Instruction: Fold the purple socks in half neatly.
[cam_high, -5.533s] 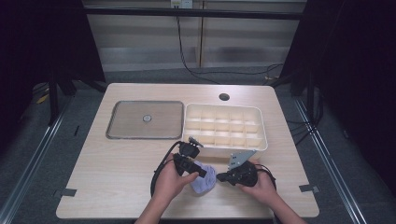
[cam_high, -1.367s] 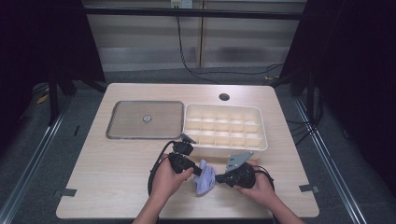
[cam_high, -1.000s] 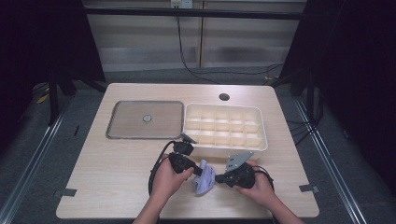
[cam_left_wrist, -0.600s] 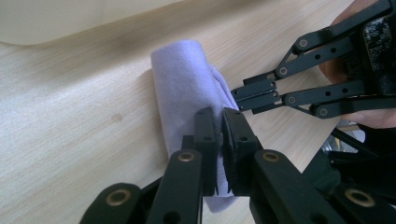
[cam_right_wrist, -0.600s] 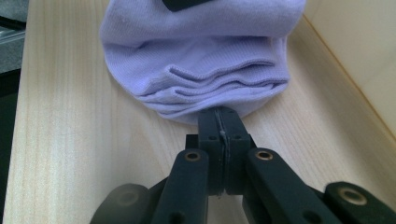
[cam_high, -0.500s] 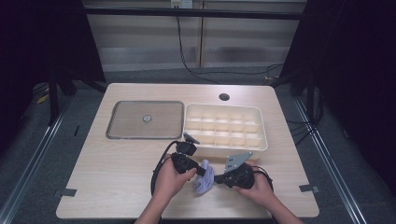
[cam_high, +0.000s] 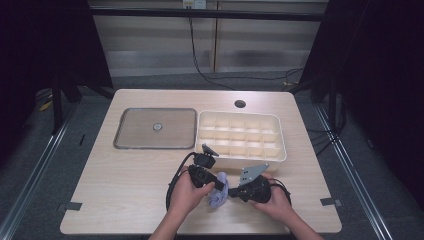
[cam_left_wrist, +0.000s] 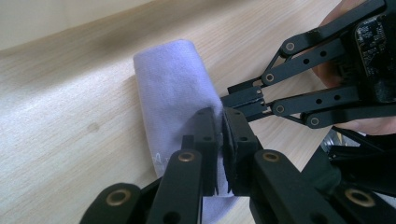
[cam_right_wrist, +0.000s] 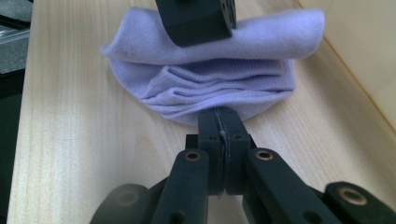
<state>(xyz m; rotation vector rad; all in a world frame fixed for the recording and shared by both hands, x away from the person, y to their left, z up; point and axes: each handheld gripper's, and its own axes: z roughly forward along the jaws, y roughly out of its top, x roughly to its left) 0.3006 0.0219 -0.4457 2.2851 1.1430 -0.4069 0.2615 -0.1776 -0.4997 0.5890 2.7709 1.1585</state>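
A folded lavender cloth (cam_high: 219, 196) lies on the wooden table near its front edge, between the person's two hands. My left gripper (cam_high: 216, 184) comes in from the left. In the left gripper view, this gripper (cam_left_wrist: 220, 116) is shut on the upper fold of the cloth (cam_left_wrist: 173, 79). My right gripper (cam_high: 234, 192) comes in from the right. In the right gripper view, this gripper (cam_right_wrist: 219, 114) has its jaws pressed together on the near edge of the cloth (cam_right_wrist: 219, 88). The left gripper (cam_right_wrist: 196, 18) sits atop the cloth's folded-over layer.
A cream tray (cam_high: 241, 161) with several compartments stands just behind the hands. A flat grey lid with a centre knob (cam_high: 155, 129) lies to its left. A round hole (cam_high: 240, 104) sits near the table's far edge. Bare wood lies to the left of the hands.
Since 5.5 s ago the cloth has become more tightly folded and looks smaller. The left gripper has edged to the right over it. The right hand has barely moved.
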